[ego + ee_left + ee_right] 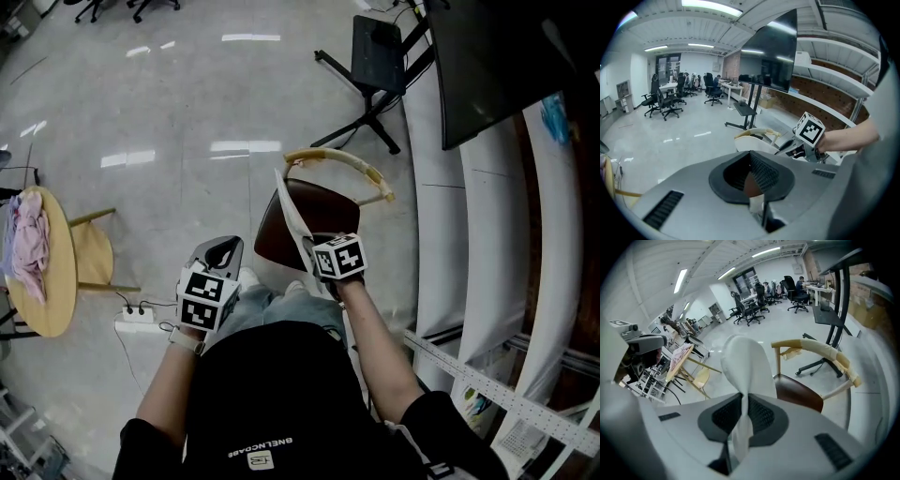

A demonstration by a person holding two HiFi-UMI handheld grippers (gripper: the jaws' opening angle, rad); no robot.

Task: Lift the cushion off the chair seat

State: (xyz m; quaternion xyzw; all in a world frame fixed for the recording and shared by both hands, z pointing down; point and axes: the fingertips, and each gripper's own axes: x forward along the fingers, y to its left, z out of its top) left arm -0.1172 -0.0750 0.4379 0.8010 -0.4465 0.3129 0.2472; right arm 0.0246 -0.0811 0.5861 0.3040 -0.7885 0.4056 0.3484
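My left gripper (751, 180) has its jaws slightly apart, with a brown patch (751, 183) in the gap. Beyond it, my right gripper (785, 146) meets the white cushion (752, 144) at the chair (757, 133).

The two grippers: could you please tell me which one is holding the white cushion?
The right gripper: its jaws are shut on the white cushion, while the left gripper holds nothing.

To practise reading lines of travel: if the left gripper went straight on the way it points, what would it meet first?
Probably the chair's brown seat, showing between its jaws; depth is unclear.
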